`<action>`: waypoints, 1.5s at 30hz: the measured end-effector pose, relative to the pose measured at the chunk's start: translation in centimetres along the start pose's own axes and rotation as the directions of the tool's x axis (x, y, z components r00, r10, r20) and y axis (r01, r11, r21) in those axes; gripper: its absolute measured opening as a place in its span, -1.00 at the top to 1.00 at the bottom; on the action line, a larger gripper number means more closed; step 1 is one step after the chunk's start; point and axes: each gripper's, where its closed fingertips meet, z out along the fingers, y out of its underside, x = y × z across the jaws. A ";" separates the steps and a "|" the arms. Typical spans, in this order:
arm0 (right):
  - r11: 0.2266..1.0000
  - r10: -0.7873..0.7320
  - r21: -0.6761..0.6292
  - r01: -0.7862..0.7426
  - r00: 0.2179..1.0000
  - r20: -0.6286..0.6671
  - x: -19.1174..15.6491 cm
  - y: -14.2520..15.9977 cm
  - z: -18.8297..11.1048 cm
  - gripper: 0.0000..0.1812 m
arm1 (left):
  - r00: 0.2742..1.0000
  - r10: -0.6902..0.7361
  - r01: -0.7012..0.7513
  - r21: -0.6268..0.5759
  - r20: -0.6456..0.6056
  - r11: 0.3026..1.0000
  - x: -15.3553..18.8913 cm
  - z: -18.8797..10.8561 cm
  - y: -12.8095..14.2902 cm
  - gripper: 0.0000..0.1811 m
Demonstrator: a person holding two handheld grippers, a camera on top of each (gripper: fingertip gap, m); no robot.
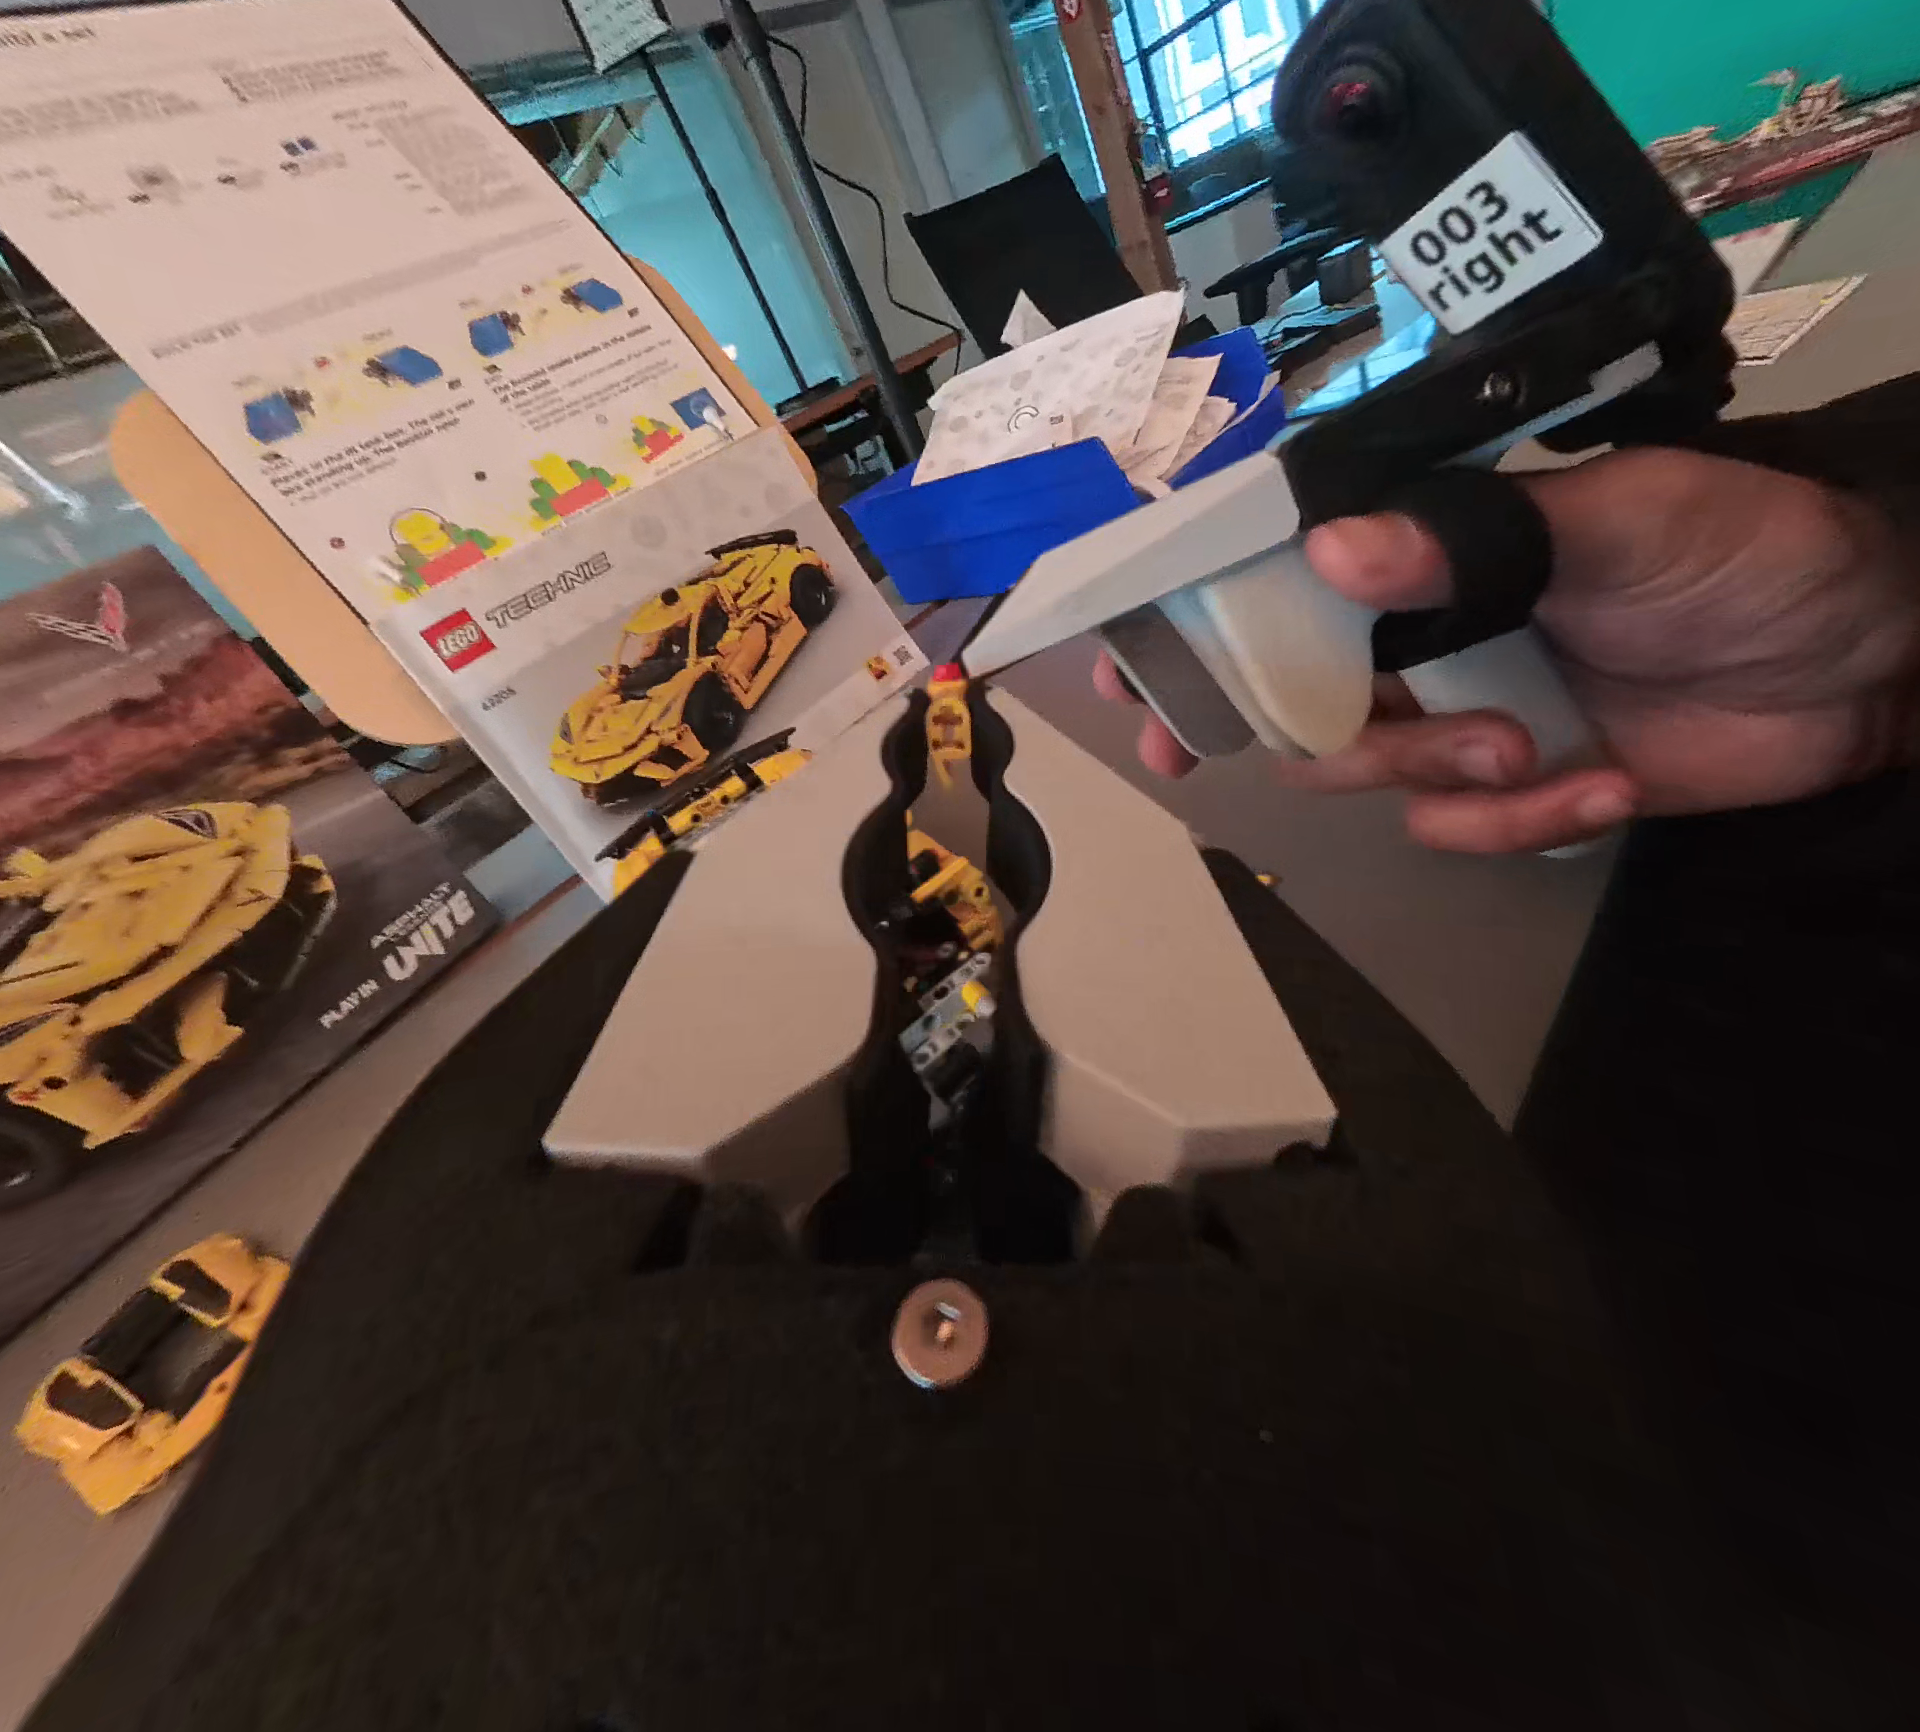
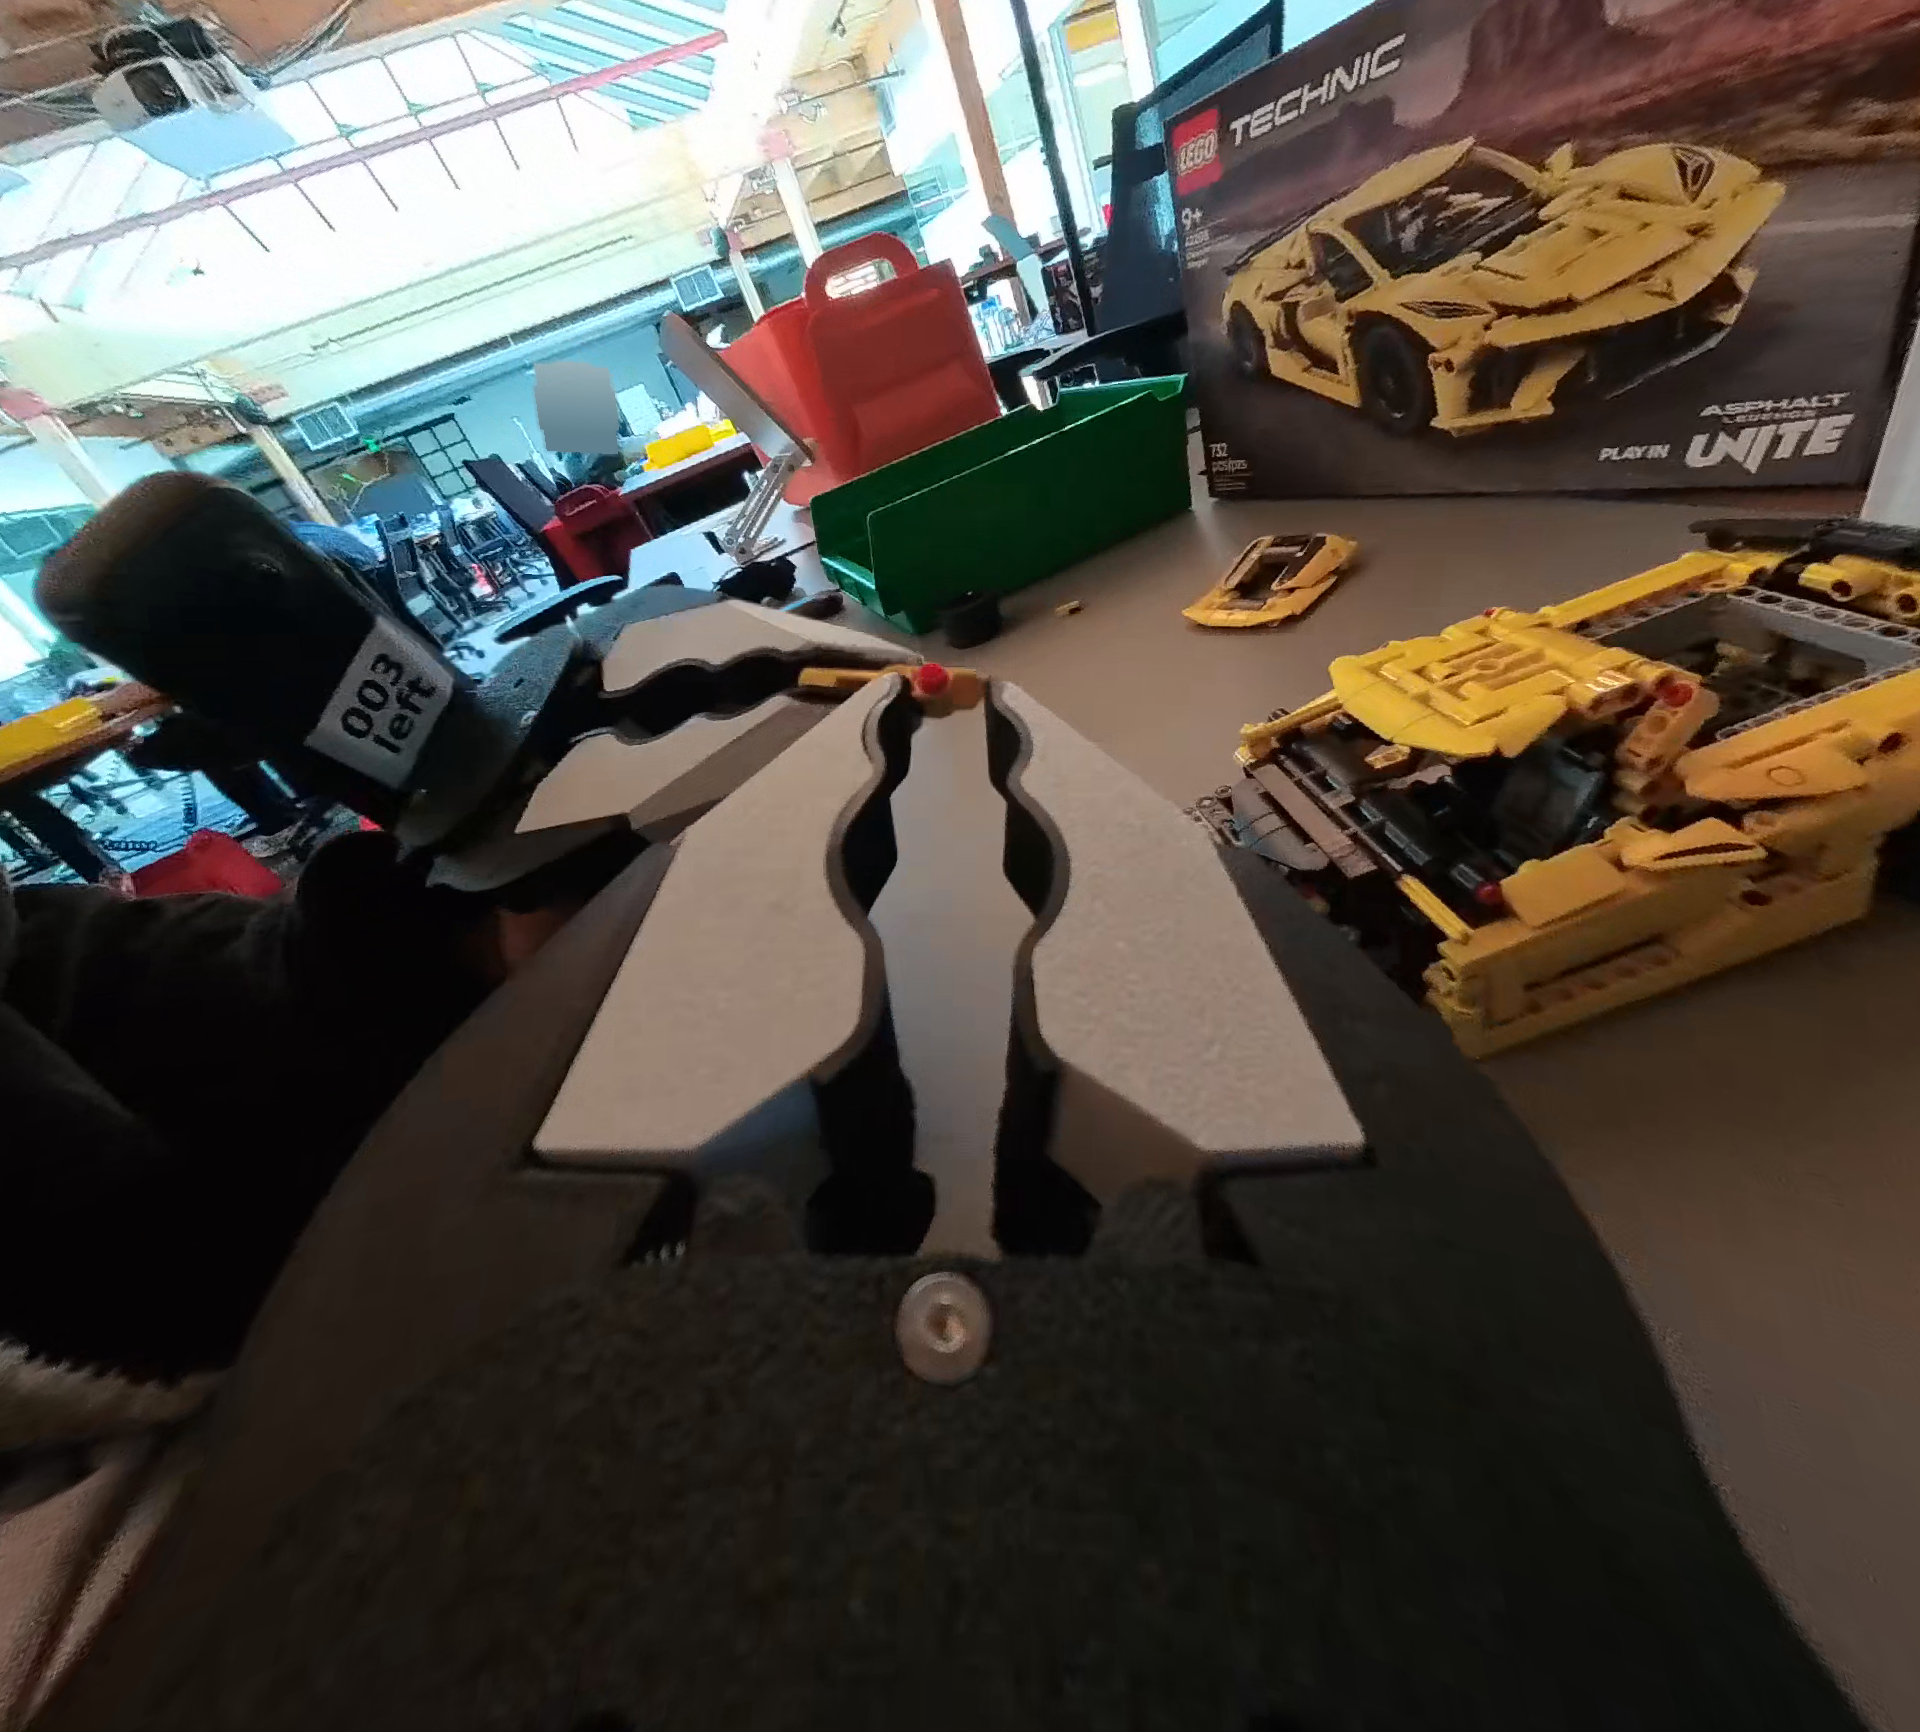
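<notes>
Both the left gripper [image 1: 951, 726] and the right gripper [image 2: 940, 695] have their jaws pinched on one small yellow piece [image 2: 935, 688] (red peg on top), lifted above the table [image 2: 1662, 1215], probably to steady it from two sides.

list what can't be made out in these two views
- Small yellow piece with a red pin: both claw tips meet on it; how the right claw grips it is hidden, and in the left wrist view the left claw covers its lower end.
- Yellow car model: rear cut off by the right edge; in the left wrist view only slivers show between the fingers.
- Blue bin: its contents lie under paper sheets.
</notes>
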 end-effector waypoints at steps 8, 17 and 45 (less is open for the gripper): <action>1.000 0.029 0.011 -0.029 0.999 0.020 -0.2 0.0 0.2 0.92 | 0.995 0.088 -0.087 -0.023 0.046 0.996 0.1 0.1 0.1 0.92; 0.998 0.055 -0.025 -0.055 0.998 -0.005 0.5 0.6 0.1 0.95 | 0.901 0.415 -0.395 -0.152 0.128 0.906 0.5 0.4 0.9 0.93; 0.973 -0.077 -0.213 0.093 0.994 0.083 2.9 0.9 -4.4 0.66 | 0.864 -0.403 0.394 -0.093 -0.301 0.914 3.1 0.6 1.1 0.93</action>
